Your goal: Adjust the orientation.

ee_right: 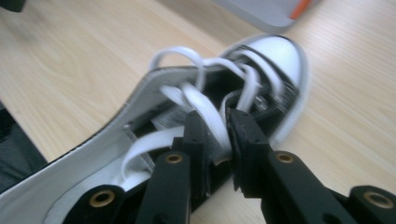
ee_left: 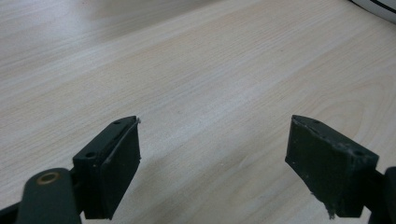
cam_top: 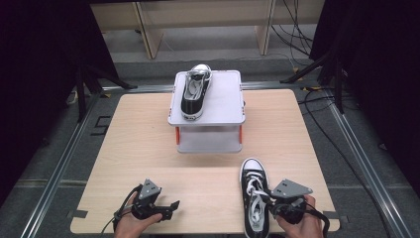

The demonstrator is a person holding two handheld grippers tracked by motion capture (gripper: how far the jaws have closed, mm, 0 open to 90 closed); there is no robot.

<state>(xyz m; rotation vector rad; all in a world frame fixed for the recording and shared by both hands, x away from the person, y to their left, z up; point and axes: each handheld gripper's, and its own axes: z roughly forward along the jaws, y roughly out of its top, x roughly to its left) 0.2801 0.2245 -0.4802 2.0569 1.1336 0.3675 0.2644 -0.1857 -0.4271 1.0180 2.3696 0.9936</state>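
The table (cam_top: pixel 148 144) is pale wood-grain laminate with a smooth, faintly satin face, and the stand (cam_top: pixel 225 106) at upper centre looks like matt grey plastic with orange posts. The shoe (ee_right: pixel 140 140) low in the right gripper view is black cloth with flat white woven laces and a glossy white rubber toe cap. The left gripper (ee_left: pixel 212 161) has matt black pads (ee_left: pixel 119 172), rough and frayed along their edges.

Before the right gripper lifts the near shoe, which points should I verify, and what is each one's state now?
1. Right gripper closed on near shoe tongue or laces: ok.
2. Grip secure enough to lift: cannot tell; laces may slip.
3. Left gripper open, holding nothing: ok.
4. Stand has free space beside the other shoe: ok.
5. Table path between near shoe and stand unobstructed: ok.
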